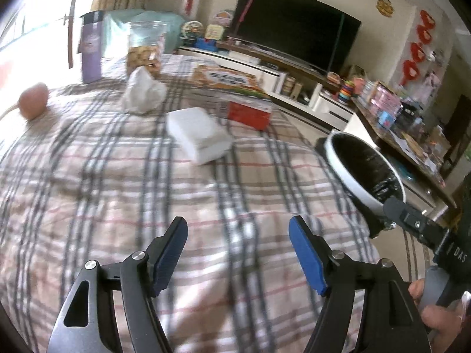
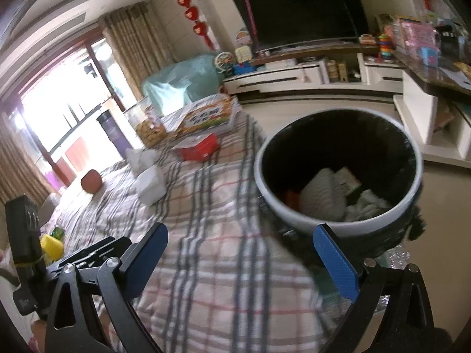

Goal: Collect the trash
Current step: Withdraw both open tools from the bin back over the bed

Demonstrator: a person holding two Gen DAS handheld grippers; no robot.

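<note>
**Both grippers empty over the checked cloth, bin at the table's edge**

We hold our left gripper (image 1: 238, 235) above the plaid grey, white and red tablecloth (image 1: 103, 182), its blue-padded jaws standing apart with only cloth showing between them. Our right gripper (image 2: 240, 242) has its jaws spread wide, and they too hold nothing; its right fingertip sits in front of the near rim of the round white trash bin with a black liner (image 2: 265, 176), though we cannot tell whether it touches.

The bin stands just beside the table's right edge. Inside it we see crumpled white paper (image 2: 322, 197), a small light box (image 2: 347, 178) and something orange (image 2: 291, 198) low at the left. From the left wrist view the same bin (image 1: 341, 173) shows to the right, with the right gripper's black finger (image 1: 412, 217) reaching in front of it.

On the cloth, well ahead of the left gripper, lies a white rectangular foam-like block (image 1: 197, 135). Beyond it sits a crumpled white plastic bag (image 1: 144, 91), and to the right of the block a red box (image 1: 250, 111). Farther back we make out a clear jar of biscuits (image 1: 145, 50), a purple tall bottle (image 1: 91, 50) and a flat orange printed carton (image 1: 226, 79). A brownish rounded object (image 1: 32, 100) lies at the far left, too blurred to name
</note>
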